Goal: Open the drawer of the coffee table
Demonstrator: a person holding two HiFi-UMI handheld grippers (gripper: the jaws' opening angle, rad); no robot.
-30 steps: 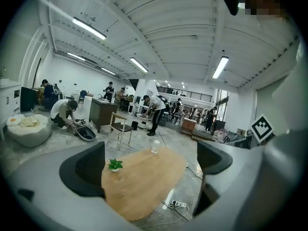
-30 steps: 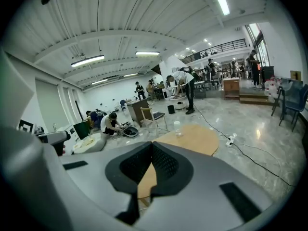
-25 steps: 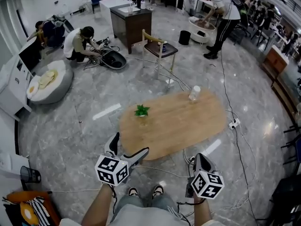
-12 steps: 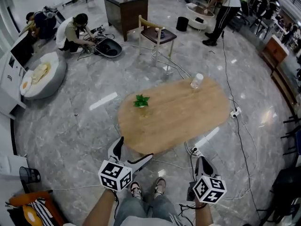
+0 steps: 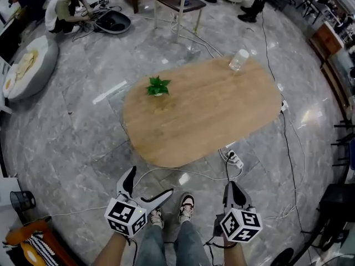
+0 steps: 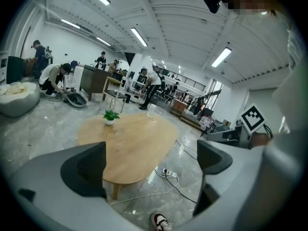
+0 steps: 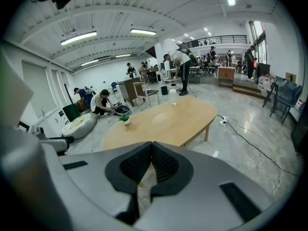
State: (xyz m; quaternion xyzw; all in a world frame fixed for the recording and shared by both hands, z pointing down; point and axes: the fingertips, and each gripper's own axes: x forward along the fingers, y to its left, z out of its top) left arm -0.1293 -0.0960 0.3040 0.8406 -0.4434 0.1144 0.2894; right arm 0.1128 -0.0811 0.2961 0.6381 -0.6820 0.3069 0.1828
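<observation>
**Coffee table [image 5: 205, 115] ahead of both grippers, drawer not to be seen**

From the far left, a pale beanbag [image 5: 25, 65] lies on the grey marble floor, partly cut off by the edge of the head view. A crouching person [image 5: 64, 7] bends over gear beside it. Lower down, a black wire bin [image 5: 21, 201] stands near the corner.

The left gripper [image 5: 151, 183] hovers over the floor on the near side of the table, well apart from it. Its jaws stand wide apart, with nothing between them but floor and the table beyond.

The table is a rounded wooden slab. In the head view its long axis runs from lower left up to upper right, with one long edge turned toward the person's shoes [image 5: 187, 203]. A small potted plant [image 5: 158, 86] sits near its left end and a clear cup [image 5: 239, 60] near the far right rim.

The top hides whatever lies under it from above. The gripper views show only its edge and a wooden leg [image 6: 114, 189], so the drawer cannot be made out anywhere.

A white power strip [image 5: 234, 159] lies on the floor just beside the near edge, with cables trailing from it.

To the right, the right gripper [image 5: 233, 188] points at the table with its jaws pressed together on nothing. It is also well short of the wood.
</observation>
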